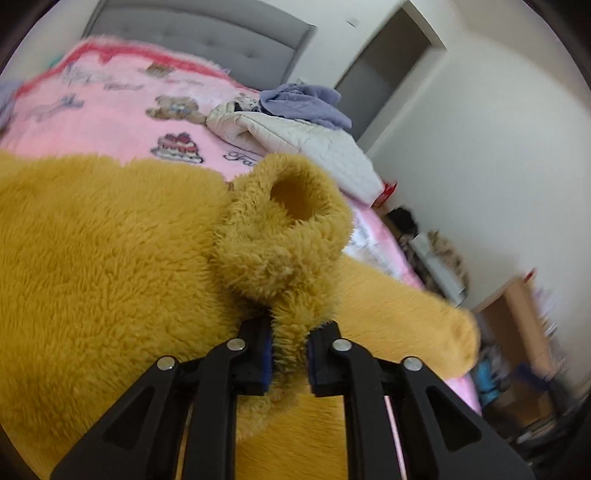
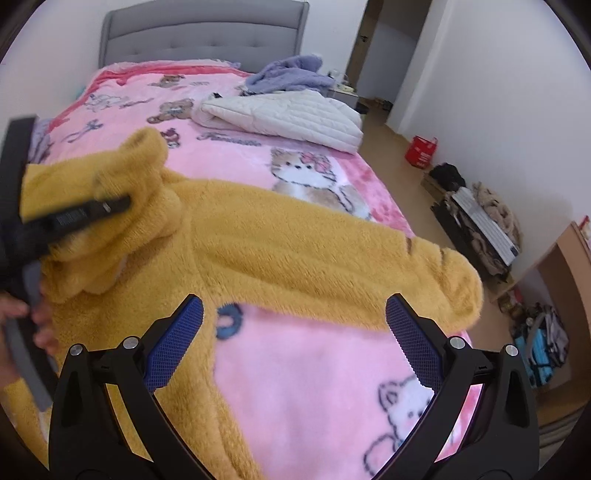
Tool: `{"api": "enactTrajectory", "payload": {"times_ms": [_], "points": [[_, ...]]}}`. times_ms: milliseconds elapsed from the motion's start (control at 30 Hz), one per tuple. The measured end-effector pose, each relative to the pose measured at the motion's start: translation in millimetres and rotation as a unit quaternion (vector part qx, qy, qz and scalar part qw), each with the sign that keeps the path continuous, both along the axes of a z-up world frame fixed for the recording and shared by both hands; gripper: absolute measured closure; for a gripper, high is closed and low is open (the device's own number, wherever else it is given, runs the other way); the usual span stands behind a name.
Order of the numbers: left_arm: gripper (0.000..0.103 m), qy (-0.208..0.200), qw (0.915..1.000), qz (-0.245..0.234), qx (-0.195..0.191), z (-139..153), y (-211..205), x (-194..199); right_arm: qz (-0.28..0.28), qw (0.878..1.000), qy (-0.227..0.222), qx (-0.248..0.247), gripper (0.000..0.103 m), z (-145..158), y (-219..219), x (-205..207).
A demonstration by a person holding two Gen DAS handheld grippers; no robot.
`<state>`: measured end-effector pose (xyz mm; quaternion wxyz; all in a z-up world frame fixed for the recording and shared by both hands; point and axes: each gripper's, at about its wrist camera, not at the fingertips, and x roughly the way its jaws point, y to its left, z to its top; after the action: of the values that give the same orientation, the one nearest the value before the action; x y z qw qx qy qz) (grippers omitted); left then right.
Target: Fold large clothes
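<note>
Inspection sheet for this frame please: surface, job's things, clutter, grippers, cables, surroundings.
Surface: bed with pink blanket.
Job's things: yellow fleece garment spread across the blanket, one sleeve bunched up.
Clutter: white quilted jacket and purple garment near the headboard.
Grippers: left hand-held gripper shut on the sleeve; right hand-held gripper open, holding nothing.
Cables: nothing seen.
Surroundings: red box, floor piles along the wall, open doorway.

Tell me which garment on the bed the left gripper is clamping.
The fluffy yellow one, pinched in the left gripper; the white quilted jacket and purple garment lie untouched farther up.
</note>
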<state>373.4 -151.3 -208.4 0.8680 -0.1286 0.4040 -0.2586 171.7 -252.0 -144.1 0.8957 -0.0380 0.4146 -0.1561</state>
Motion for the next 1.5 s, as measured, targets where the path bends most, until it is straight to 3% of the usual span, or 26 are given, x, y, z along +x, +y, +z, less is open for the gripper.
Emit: {"api": "enactTrajectory", "payload": {"times_ms": [33, 100, 133, 167, 267, 367, 500, 567, 667, 733, 800, 900, 1000, 1100, 1233, 1333, 1500], "points": [[0.081, -0.006, 0.9999, -0.009, 0.013, -0.6, -4.1, -1.1, 0.007, 1.000, -0.004, 0.006, 0.008, 1.1, 0.0, 3.7], [0.052, -0.018, 0.9988, -0.043, 0.012, 7.5, -8.8, -8.0, 0.021, 1.000, -0.014, 0.019, 0.008, 4.1, 2.5, 13.2], [0.030, -0.017, 0.9980, -0.062, -0.001, 12.7, -8.7, -8.3, 0.027, 0.999, -0.021, 0.027, 0.008, 6.9, 3.8, 18.6], [0.019, -0.018, 0.9972, -0.072, -0.009, 18.7, -8.6, -15.9, 0.030, 0.998, -0.029, 0.037, 0.008, 10.3, 4.2, 24.1], [0.019, -0.018, 0.9967, -0.075, -0.027, 40.7, 8.3, -24.6, 0.048, 0.995, -0.051, 0.075, 0.008, 23.3, 7.0, 41.6], [0.012, -0.001, 0.9966, -0.066, -0.049, 57.5, 49.8, -27.4, 0.089, 0.989, -0.069, 0.094, 0.008, 38.7, 17.5, 68.1], [0.011, 0.000, 0.9991, -0.039, 0.016, 69.4, 109.9, -24.8, 0.183, 0.969, -0.093, 0.136, 0.009, 58.3, 40.9, 103.2], [0.011, -0.005, 0.9976, -0.020, 0.066, 70.5, 130.2, -18.3, 0.238, 0.952, -0.098, 0.166, 0.023, 63.5, 58.3, 123.3], [0.011, 0.000, 0.9910, 0.014, 0.133, 61.3, 164.1, -1.3, 0.278, 0.940, -0.067, 0.185, 0.039, 59.4, 83.8, 150.2], [0.011, 0.033, 0.9902, 0.029, 0.133, 49.6, 183.7, 9.6, 0.298, 0.938, -0.033, 0.172, 0.055, 46.6, 106.1, 167.1], [0.011, 0.064, 0.9914, 0.044, 0.105, 36.4, 200.4, 19.9, 0.297, 0.945, -0.004, 0.138, 0.063, 28.3, 119.9, 177.2], [0.011, 0.109, 0.9898, 0.050, 0.077, 12.4, 215.8, 23.1, 0.246, 0.956, 0.038, 0.153, 0.064, -1.9, 110.3, 184.7], [0.011, 0.115, 0.9901, 0.053, 0.062, -2.7, 216.4, 14.2, 0.204, 0.969, 0.069, 0.123, 0.065, -27.0, 99.7, 184.3], [0.011, 0.117, 0.9897, 0.065, 0.051, -14.4, 213.9, 12.1, 0.192, 0.966, 0.094, 0.142, 0.064, -49.6, 94.0, 184.0], [0.010, 0.111, 0.9909, 0.067, 0.036, -28.6, 215.8, 18.9, 0.205, 0.969, 0.092, 0.100, 0.060, -72.9, 101.2, 183.3], [0.010, 0.109, 0.9918, 0.063, 0.020, -37.0, 219.4, 26.4, 0.191, 0.970, 0.100, 0.116, 0.060, -89.7, 98.0, 194.9], [0.010, 0.108, 0.9917, 0.060, 0.037, -39.8, 214.2, 33.3, 0.193, 0.969, 0.113, 0.104, 0.060, -102.2, 100.6, 212.2]]}}
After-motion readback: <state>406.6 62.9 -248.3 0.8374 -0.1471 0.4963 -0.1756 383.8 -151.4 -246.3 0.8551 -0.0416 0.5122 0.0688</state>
